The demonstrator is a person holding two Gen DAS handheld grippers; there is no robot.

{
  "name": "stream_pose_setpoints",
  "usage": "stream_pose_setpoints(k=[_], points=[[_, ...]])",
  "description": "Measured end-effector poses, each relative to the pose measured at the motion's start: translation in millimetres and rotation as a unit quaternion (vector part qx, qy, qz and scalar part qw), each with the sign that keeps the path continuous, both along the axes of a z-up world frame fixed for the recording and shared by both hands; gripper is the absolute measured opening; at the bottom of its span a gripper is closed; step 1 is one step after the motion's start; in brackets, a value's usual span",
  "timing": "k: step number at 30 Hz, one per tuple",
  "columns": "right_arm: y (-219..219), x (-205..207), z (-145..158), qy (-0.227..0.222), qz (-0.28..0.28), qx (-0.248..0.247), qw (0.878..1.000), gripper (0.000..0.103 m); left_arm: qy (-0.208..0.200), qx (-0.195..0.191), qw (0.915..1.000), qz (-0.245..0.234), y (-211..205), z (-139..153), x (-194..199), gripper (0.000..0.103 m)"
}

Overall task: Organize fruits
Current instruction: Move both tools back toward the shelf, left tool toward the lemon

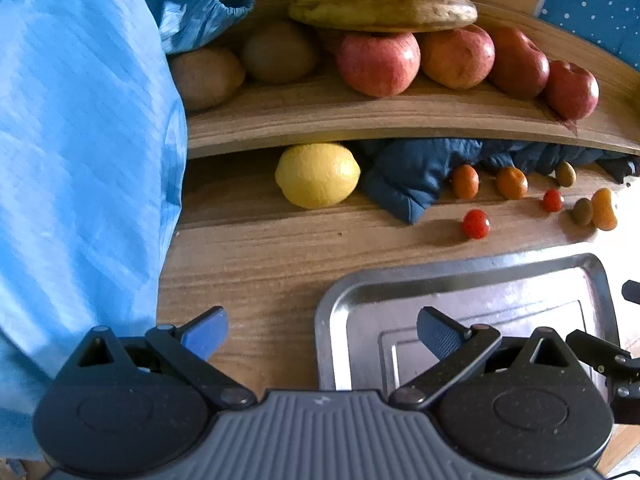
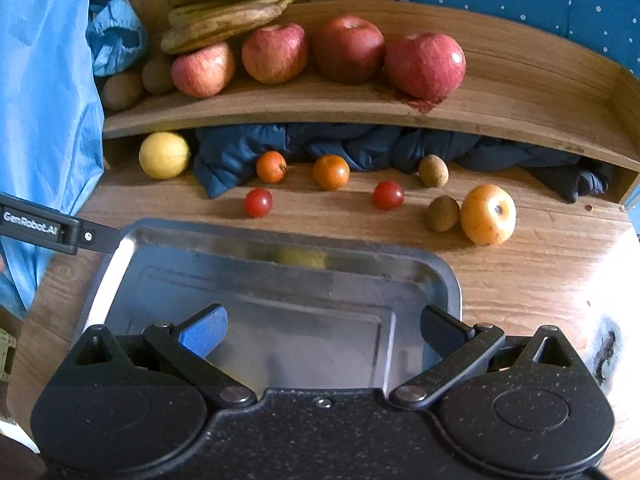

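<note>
step: start, nothing picked yet | left gripper (image 1: 322,334) wide, empty | right gripper (image 2: 324,332) wide, empty, over bare tray (image 2: 280,248) | lemon (image 1: 318,175), cherry tomatoes (image 2: 258,202) loose on bench (image 2: 520,264) | next: likely reach, close on one fruit, carry to tray

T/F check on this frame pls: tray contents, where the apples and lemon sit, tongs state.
1. The metal tray holds no fruit. True.
2. The red apples sit on the upper shelf. True.
3. The lemon lies inside the tray. False: it lies on the table below the shelf, beside the dark blue jacket.
4. The right tongs grip a cherry tomato. False: they are open and hold nothing; both cherry tomatoes lie on the table.
5. The left tongs are open. True.
6. The bananas rest on top of the apples. True: the bunch rests on the leftmost ones.
</note>
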State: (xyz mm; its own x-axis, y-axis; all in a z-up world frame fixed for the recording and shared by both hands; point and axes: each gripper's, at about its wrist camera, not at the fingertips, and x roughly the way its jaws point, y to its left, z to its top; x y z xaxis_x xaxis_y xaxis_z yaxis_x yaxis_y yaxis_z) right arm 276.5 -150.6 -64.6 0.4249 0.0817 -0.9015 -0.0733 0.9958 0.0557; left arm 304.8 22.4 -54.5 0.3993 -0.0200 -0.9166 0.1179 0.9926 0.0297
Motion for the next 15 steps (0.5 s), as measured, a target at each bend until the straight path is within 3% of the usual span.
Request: stream_pose_setpoints(k=[15], points=[[20.9,33.7,-10.9,-0.004,0.011,-0.006,1.0,0.102,-0.013,-0.016,0.9996,0.021,6.6,-16.6,51.3,0.102]])
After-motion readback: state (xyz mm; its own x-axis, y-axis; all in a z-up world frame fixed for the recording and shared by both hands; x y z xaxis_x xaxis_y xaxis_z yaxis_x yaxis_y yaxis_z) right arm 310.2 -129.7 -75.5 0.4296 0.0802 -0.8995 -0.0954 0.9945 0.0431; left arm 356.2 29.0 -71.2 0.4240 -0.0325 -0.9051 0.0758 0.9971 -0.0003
